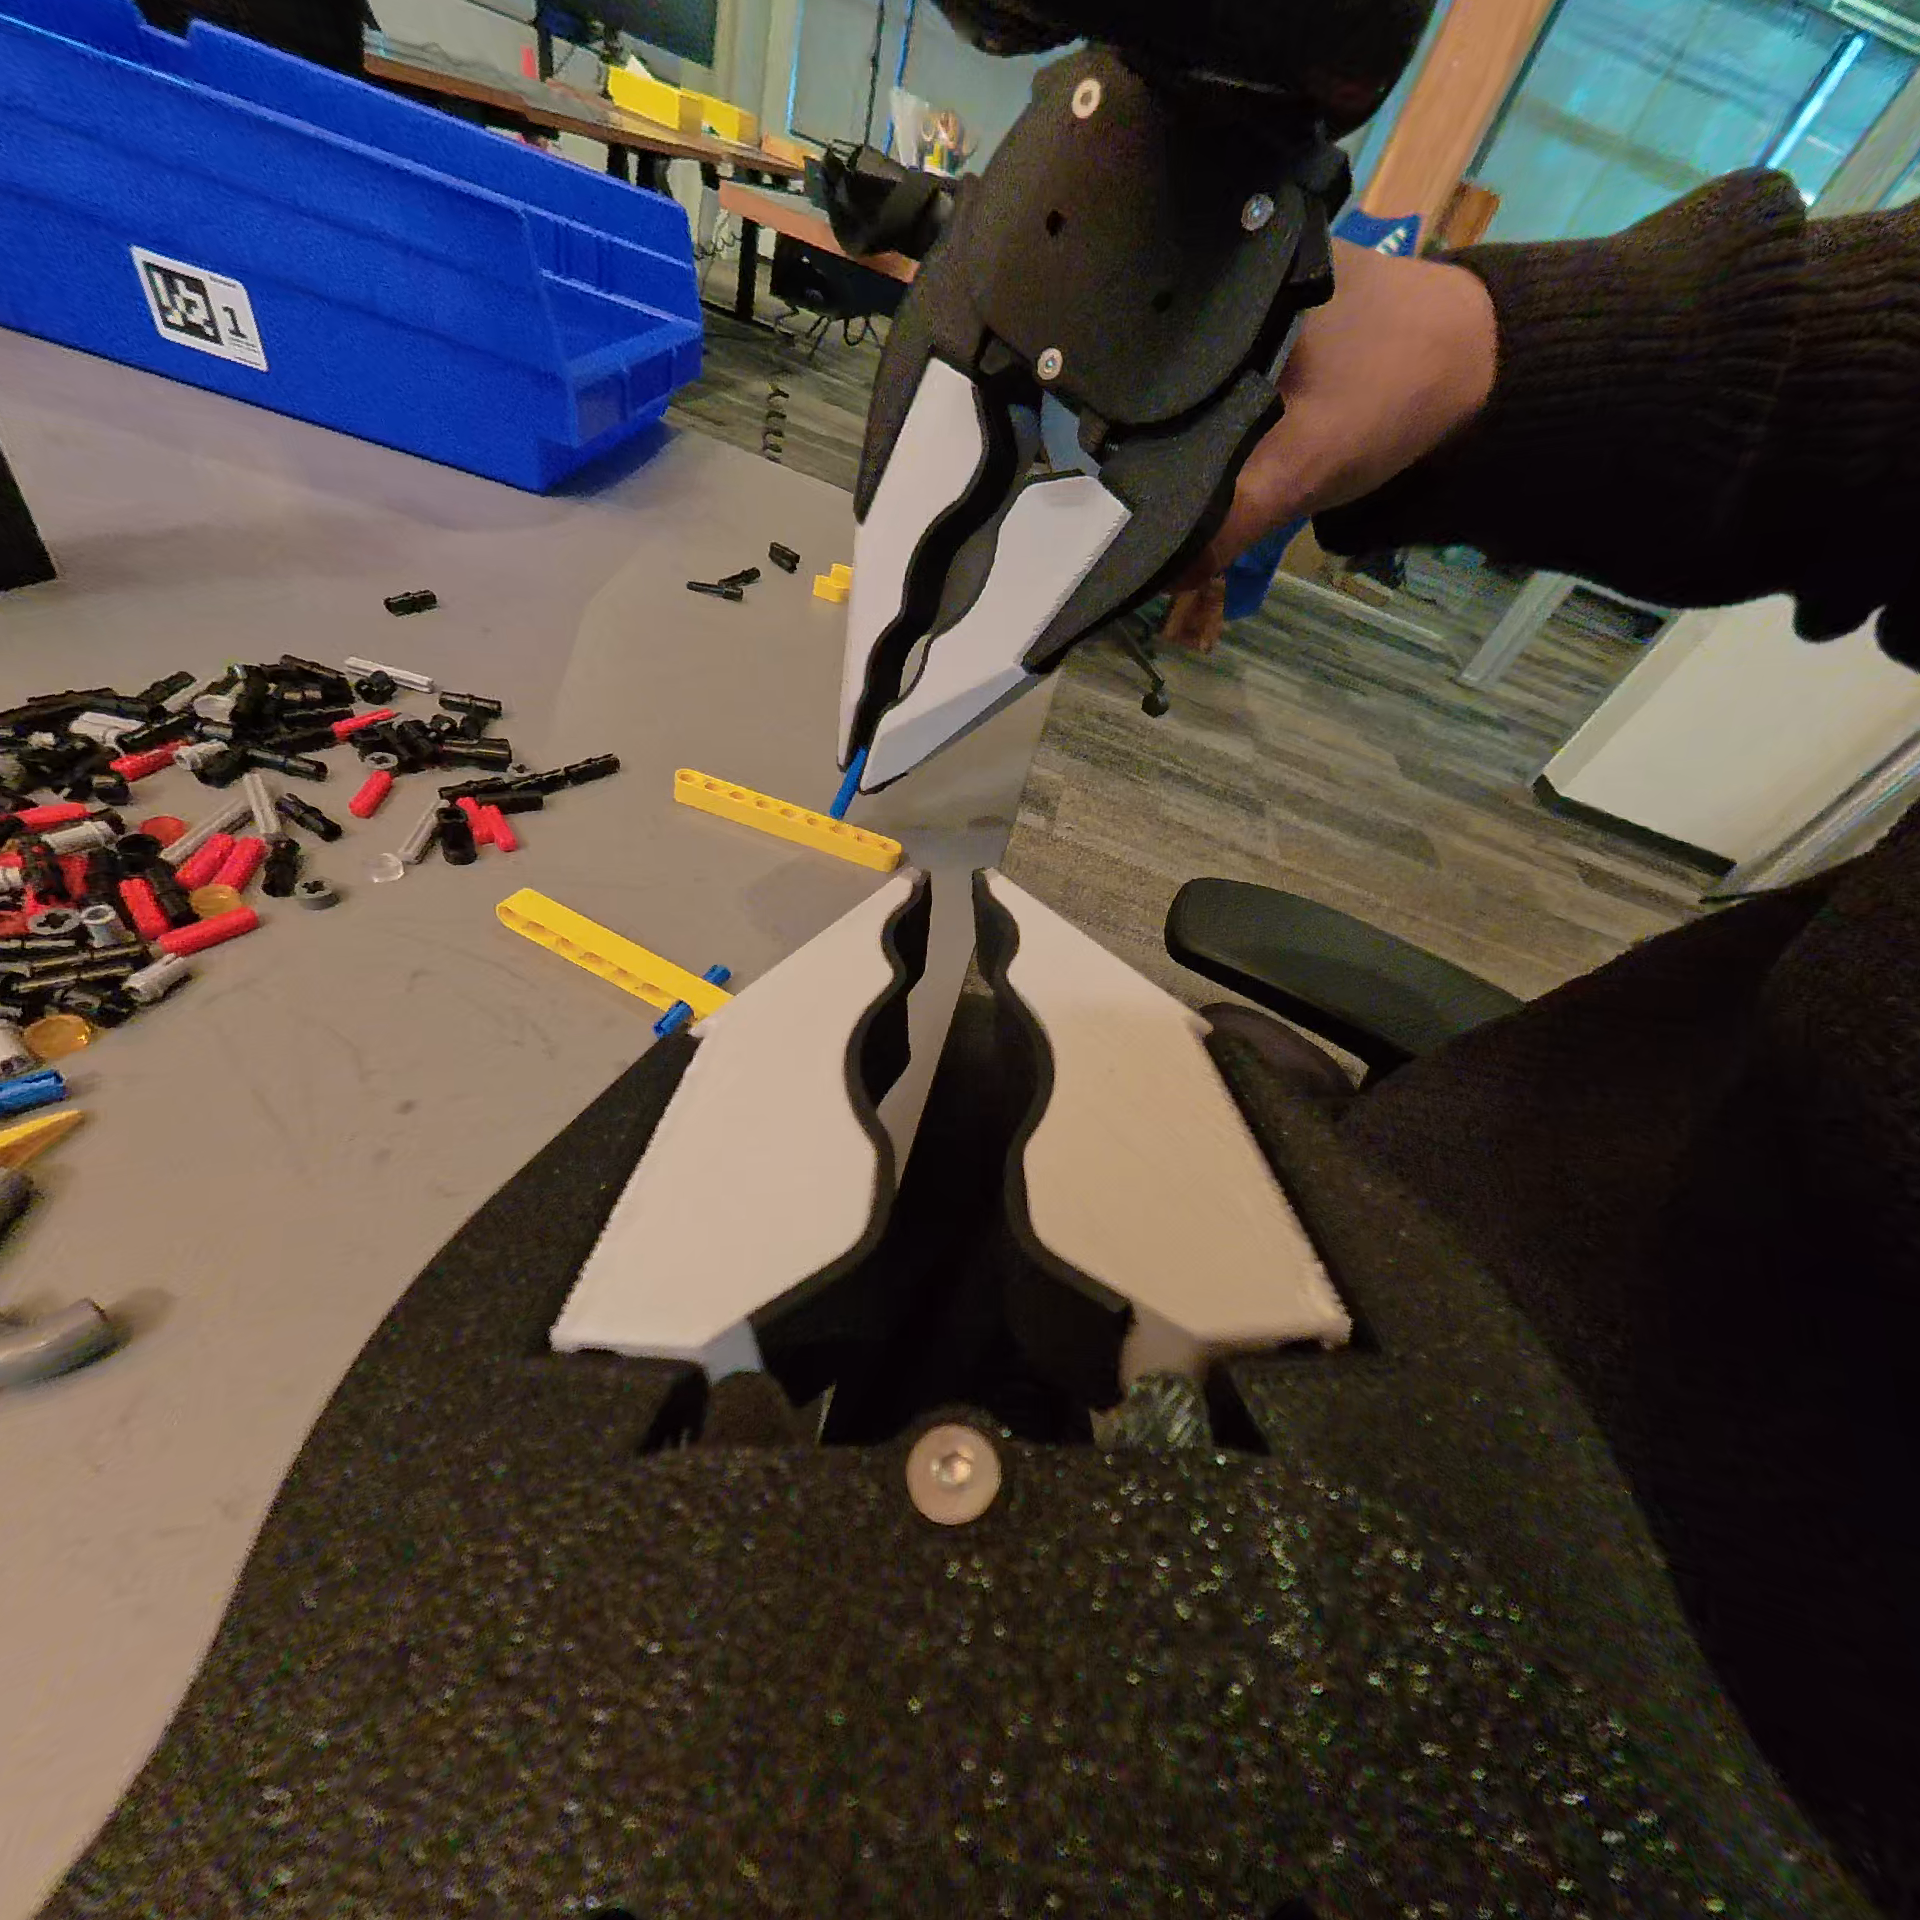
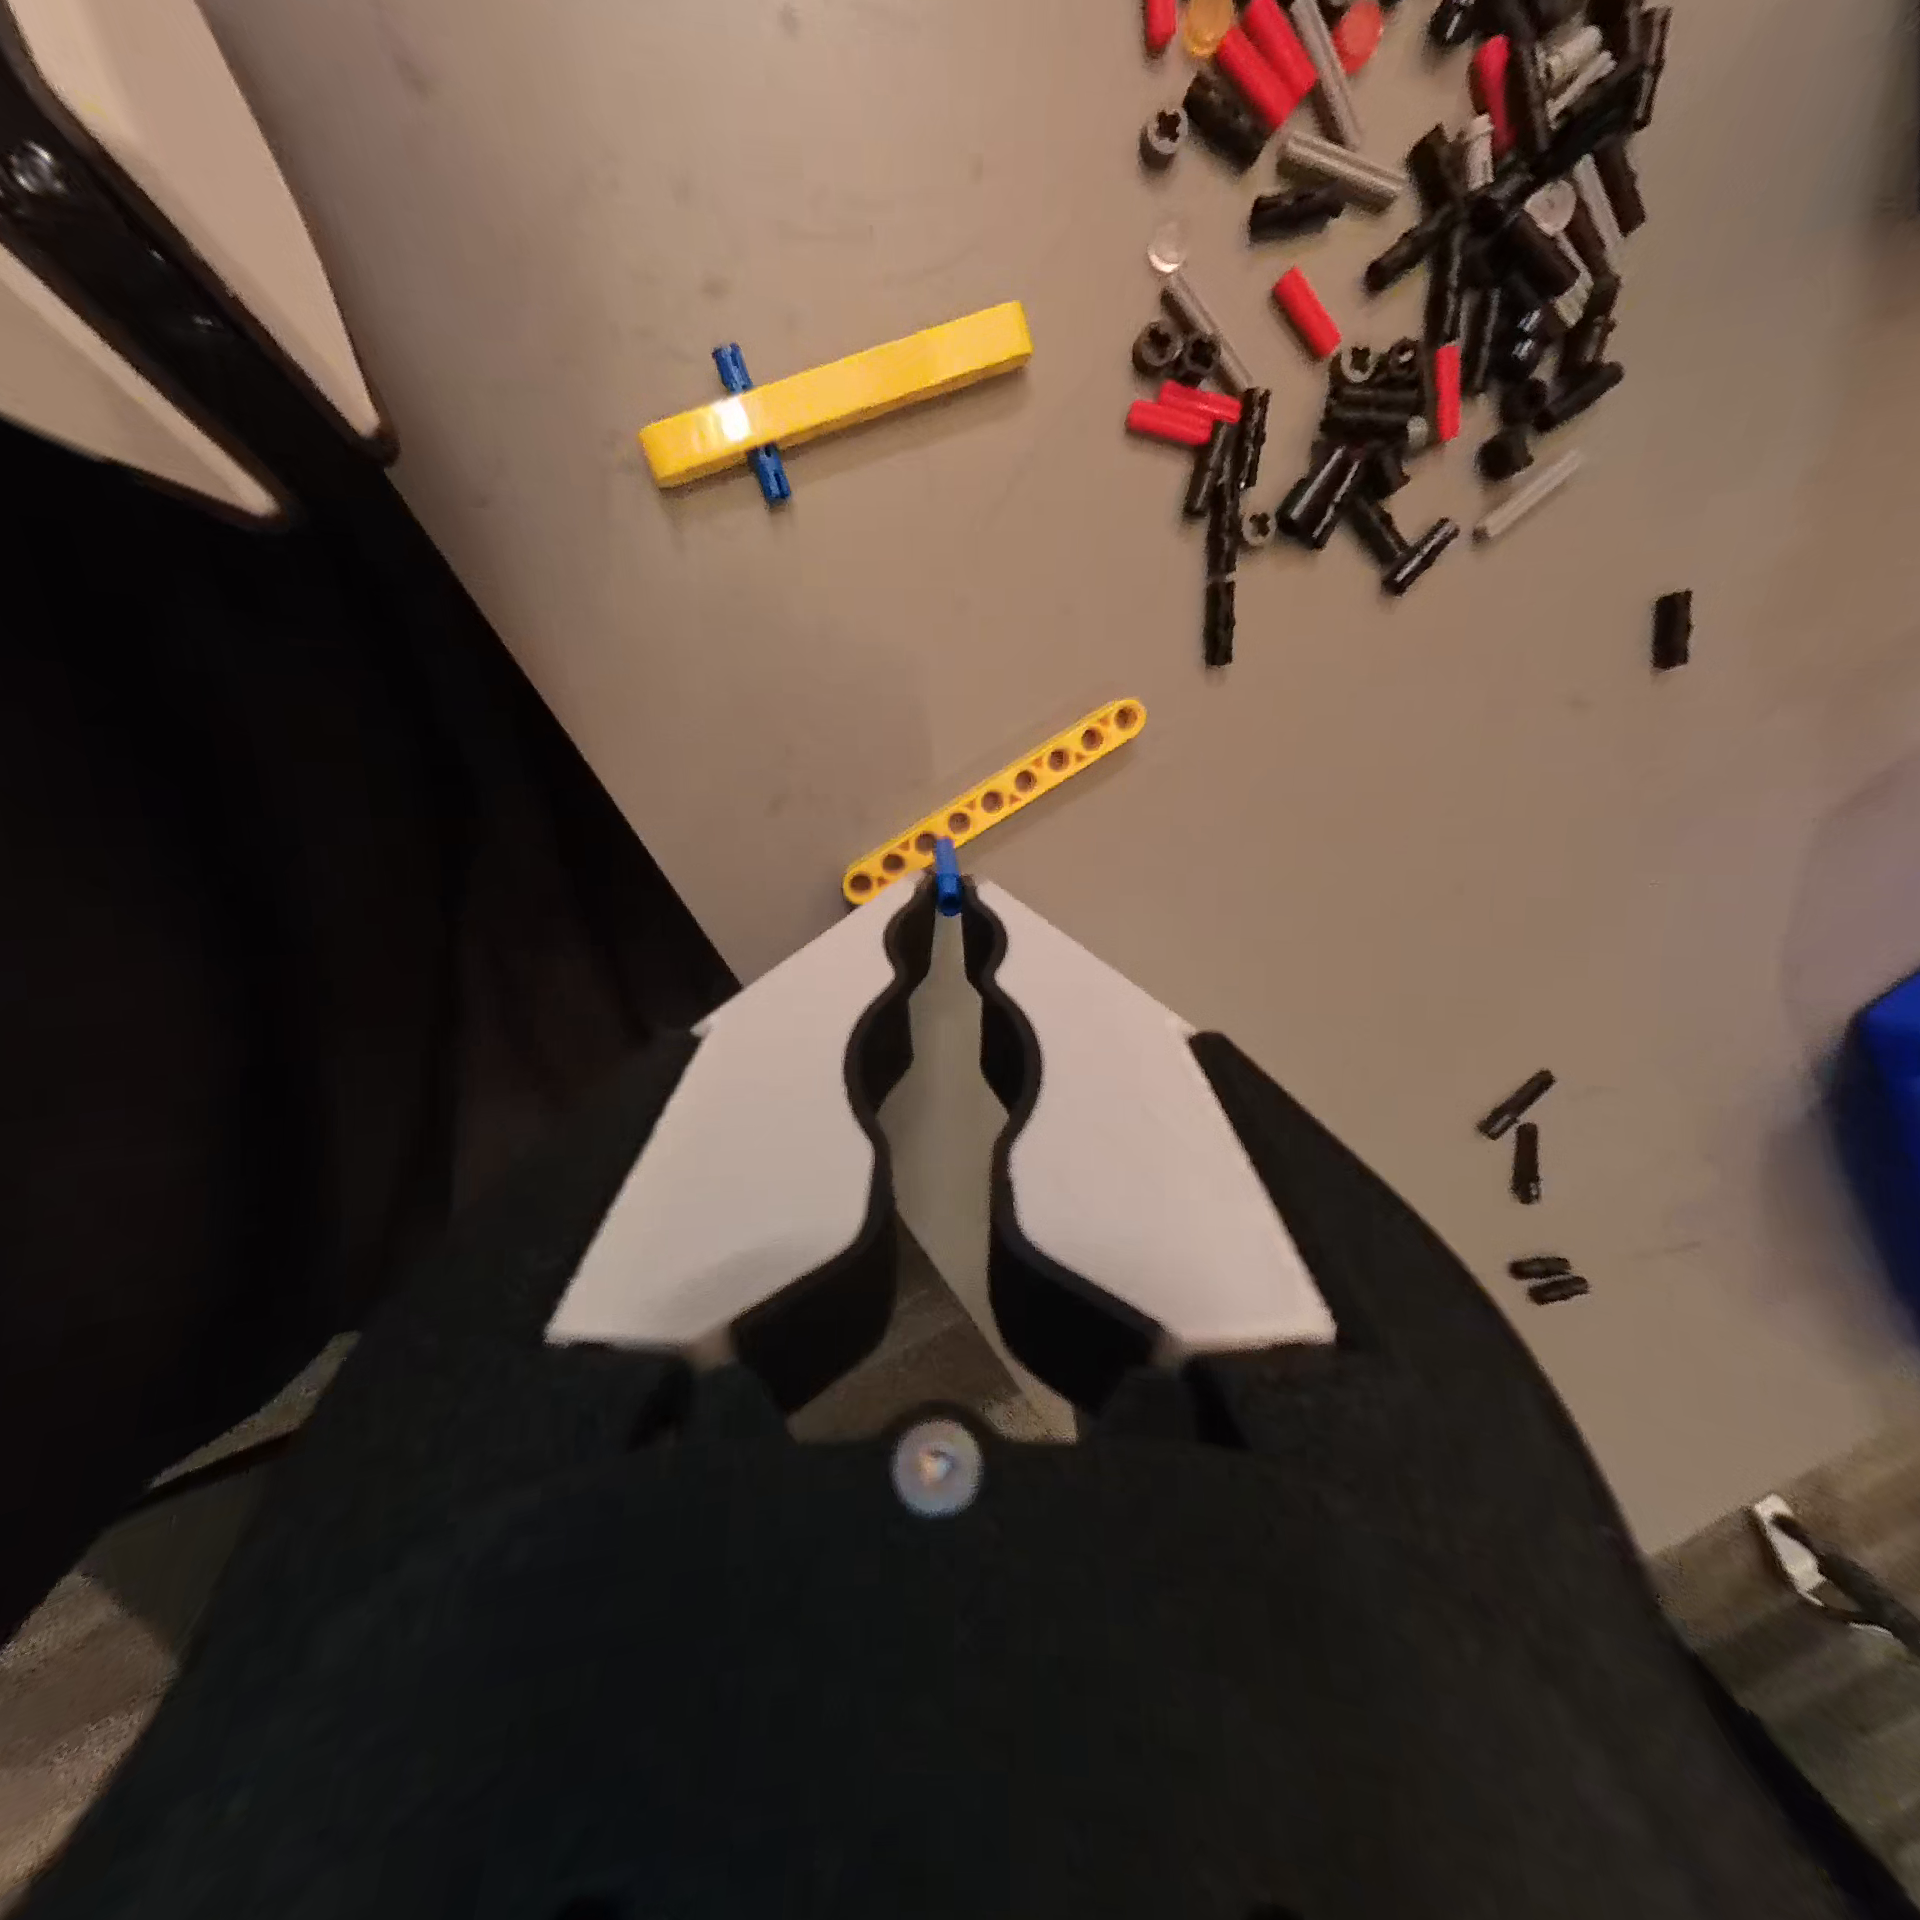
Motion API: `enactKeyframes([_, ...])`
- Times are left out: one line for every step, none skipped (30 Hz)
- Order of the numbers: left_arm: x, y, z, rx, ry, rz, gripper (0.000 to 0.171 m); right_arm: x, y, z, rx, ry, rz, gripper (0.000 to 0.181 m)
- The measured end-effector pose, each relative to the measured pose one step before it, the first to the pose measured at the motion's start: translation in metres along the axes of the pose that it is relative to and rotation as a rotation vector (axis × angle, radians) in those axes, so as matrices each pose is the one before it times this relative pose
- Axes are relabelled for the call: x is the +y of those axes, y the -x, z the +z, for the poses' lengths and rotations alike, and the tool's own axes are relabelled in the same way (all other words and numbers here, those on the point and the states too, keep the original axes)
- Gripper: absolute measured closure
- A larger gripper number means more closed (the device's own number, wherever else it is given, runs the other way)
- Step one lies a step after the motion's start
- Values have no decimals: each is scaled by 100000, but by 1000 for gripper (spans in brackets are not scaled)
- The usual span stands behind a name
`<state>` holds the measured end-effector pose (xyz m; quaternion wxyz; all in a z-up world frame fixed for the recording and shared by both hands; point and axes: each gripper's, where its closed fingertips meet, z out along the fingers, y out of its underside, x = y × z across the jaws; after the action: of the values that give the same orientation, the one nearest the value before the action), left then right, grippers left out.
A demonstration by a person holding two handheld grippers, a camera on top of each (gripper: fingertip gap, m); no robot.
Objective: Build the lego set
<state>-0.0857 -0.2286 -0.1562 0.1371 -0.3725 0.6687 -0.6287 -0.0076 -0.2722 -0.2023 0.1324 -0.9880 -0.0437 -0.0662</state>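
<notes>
One small blue plastic pin (image 2: 947,878) sits pinched in the right claw (image 2: 943,896) over the holed yellow beam (image 2: 997,798) near the desk (image 2: 1351,831) edge, left claw (image 1: 949,875) narrowly parted, empty

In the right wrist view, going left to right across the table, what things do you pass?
Yellow beam with a blue pin through it → blue pin in the right gripper over a holed yellow beam → pile of black, red and grey pieces → blue bin.

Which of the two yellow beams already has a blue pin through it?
The yellow beam lying on edge, farther from the right gripper; the flat yellow beam at its tips has none seated.
</notes>
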Motion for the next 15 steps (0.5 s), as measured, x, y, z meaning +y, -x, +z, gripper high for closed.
enactKeyframes([-48,35,-27,158,-267,-571,164,74,0,79,-504,2027,-911,177])
enactKeyframes([-54,19,-37,230,-325,-649,164,46,7,63,-466,1634,-820,177])
enactKeyframes([-69,32,-46,259,-413,-606,164,-46,-19,19,-244,860,-604,177])
enactKeyframes([-57,20,-49,240,-442,-558,164,-22,22,-2,-516,1032,-251,177])
enactKeyframes([-63,15,-48,299,-389,-556,164,-20,13,-12,-412,936,-309,177])
enactKeyframes([-47,6,-47,314,-363,-503,163,-58,-4,-30,-10,620,-551,177])
enactKeyframes([-52,13,-38,271,-315,-452,163,-104,-13,-45,87,413,-549,177])
enactKeyframes([-30,5,-40,278,-253,-406,163,-61,43,-52,-384,680,-273,177])
enactKeyframes([-27,11,-30,252,-211,-374,163,-50,100,-17,-773,766,-151,177])
enactKeyframes([-29,3,-32,211,-188,-329,163,-48,109,14,-733,689,-145,177])
enactKeyframes([-27,2,-25,197,-180,-279,163,42,63,70,-521,1136,-98,177])
enactKeyframes([-34,-2,-22,221,-228,-290,163,77,29,70,-258,1190,-255,177])
enactKeyframes([-37,0,-33,189,-264,-317,163,-1,5,23,-179,721,-315,177])
enactKeyframes([-49,22,-32,137,-227,-342,163,-14,10,3,-269,775,-210,177])
enactKeyframes([-40,11,-23,172,-230,-386,163,-2,10,-1,-159,746,-303,177])
